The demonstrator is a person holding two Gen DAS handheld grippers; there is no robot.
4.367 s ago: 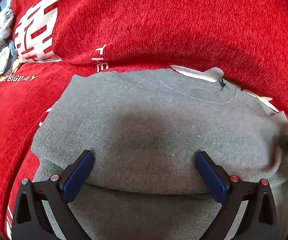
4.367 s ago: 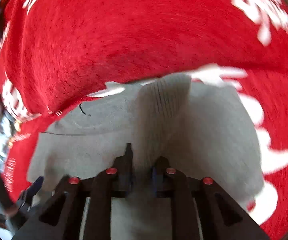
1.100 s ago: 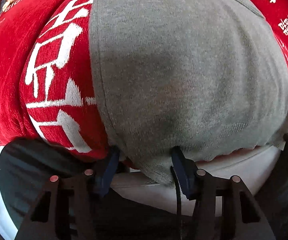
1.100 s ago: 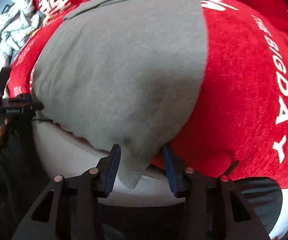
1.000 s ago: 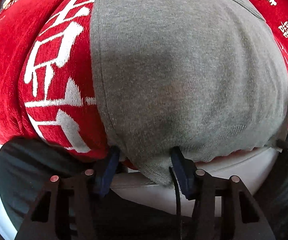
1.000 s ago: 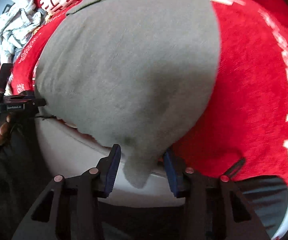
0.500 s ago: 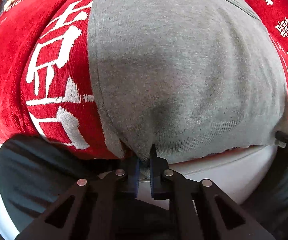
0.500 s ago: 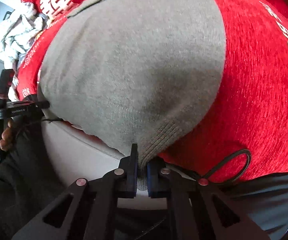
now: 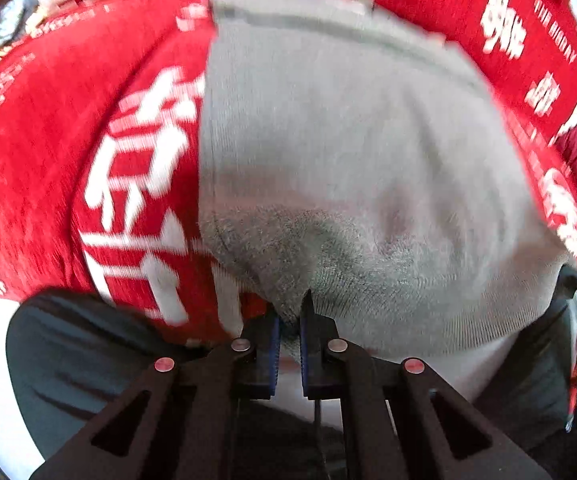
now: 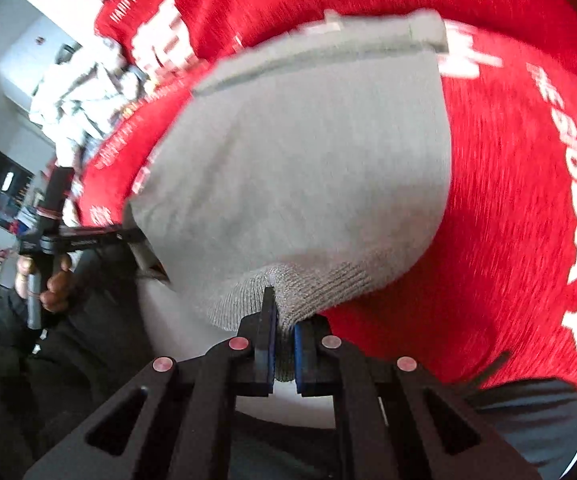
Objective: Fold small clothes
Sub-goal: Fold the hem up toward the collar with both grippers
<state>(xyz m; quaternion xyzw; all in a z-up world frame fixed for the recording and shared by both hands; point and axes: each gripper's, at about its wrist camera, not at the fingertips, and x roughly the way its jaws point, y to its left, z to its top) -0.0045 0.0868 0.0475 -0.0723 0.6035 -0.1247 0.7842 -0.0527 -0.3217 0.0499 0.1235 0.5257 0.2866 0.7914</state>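
In the left wrist view, the left gripper (image 9: pixel 289 322) is pinching the near ribbed hem of the small grey knitted sweater (image 9: pixel 352 152), with its blue-padded fingers (image 9: pixel 273 340) pressed together on the cloth. In the right wrist view, the right gripper (image 10: pixel 282 340) is also clamping the ribbed hem of the same sweater (image 10: pixel 308 152), at its other near corner. The sweater is lying spread over the red plush cloth with white letters (image 10: pixel 528 200), and its near edge is hanging past the cloth edge toward the person. Beyond it, at the far left in the right wrist view, a pile of pale crumpled clothes (image 10: pixel 76 96) is resting on the red cloth.
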